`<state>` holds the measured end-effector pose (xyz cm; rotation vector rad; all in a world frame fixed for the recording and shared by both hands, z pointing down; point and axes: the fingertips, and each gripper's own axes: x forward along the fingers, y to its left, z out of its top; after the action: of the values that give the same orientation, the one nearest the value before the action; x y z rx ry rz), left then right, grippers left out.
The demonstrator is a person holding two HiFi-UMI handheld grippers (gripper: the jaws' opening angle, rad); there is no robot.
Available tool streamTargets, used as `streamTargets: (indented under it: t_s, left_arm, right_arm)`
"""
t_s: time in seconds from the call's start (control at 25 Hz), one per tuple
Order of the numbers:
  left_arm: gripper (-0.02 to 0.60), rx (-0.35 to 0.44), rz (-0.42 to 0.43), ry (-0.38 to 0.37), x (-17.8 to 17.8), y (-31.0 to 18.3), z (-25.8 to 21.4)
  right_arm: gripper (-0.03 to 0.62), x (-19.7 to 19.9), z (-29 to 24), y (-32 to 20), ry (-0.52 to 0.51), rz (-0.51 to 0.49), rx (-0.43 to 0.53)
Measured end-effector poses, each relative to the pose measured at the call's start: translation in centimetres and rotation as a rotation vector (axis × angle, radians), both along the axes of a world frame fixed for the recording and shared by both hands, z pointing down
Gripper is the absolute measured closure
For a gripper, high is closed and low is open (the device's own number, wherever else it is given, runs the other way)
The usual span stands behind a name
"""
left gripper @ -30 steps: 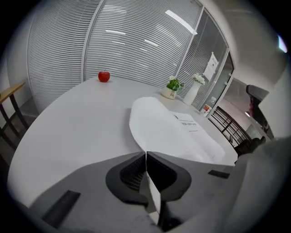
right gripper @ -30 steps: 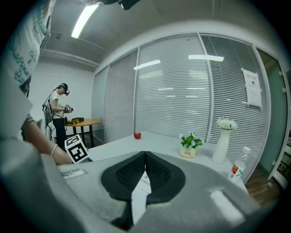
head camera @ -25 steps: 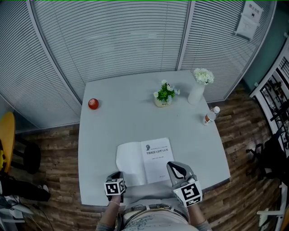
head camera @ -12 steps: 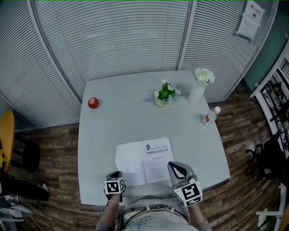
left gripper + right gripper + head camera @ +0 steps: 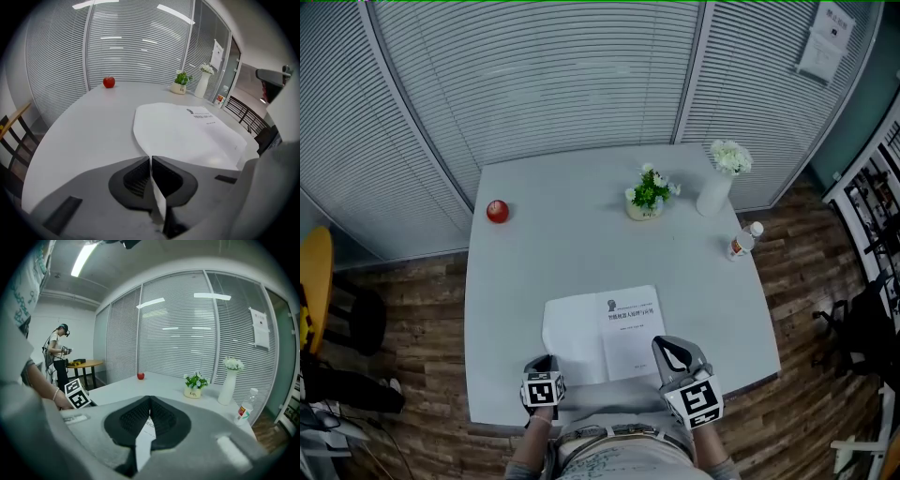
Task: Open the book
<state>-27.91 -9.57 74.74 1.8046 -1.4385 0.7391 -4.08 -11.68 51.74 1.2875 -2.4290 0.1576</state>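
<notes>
1. The book point(image 5: 630, 330) lies open at the near edge of the table point(image 5: 544, 262), between the two hand-held grippers.
2. Its right page shows a small printed title and faces up.
3. Its left leaf point(image 5: 572, 336) is blank white and spread to the left, beside the printed page.
4. The left hand-held gripper point(image 5: 546, 362) sits at the leaf's near corner. In the left gripper view its jaws are closed on the thin edge of the leaf, which curves up from the table into them.
5. The right hand-held gripper point(image 5: 666, 345) sits at the book's near right corner. In the right gripper view its jaws are pinched on a strip of printed paper from the book.
6. An apple point(image 5: 497, 211) stands near the far left edge of the table, well apart from the book.
7. A small plant point(image 5: 649, 194) stands at the far side, with a white vase point(image 5: 713, 192) of white flowers to its right.
8. A bottle point(image 5: 742, 240) stands near the right edge, nearer than the vase.
9. Slatted blinds run behind the table.
10. The right gripper view shows a person point(image 5: 58, 352) standing by a side table point(image 5: 86, 363) at the left.
</notes>
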Motion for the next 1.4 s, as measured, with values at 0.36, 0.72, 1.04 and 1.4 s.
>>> streamTargets:
  t_s: [0.36, 0.72, 1.04, 1.4]
  left_arm:
    - [0.552, 0.019, 0.047, -0.01, 0.3, 0.1, -0.1]
    - [0.516, 0.043, 0.03, -0.05, 0.4, 0.1, -0.1]
    - [0.479, 0.083, 0.014, -0.039, 0.5, -0.1, -2.1]
    - [0.479, 0.141, 0.064, -0.036, 2.4, -1.0, -5.2]
  right_arm:
    - [0.591, -0.1, 0.5, -0.2, 0.007, -0.029, -0.006]
    - [0.591, -0.1, 0.5, -0.4, -0.002, -0.046, -0.009]
    - [0.591, 0.3, 0.6, -1.2, 0.003, -0.067, -0.006]
    - [0.591, 0.3, 1.0, -1.8, 0.006, -0.093, -0.016]
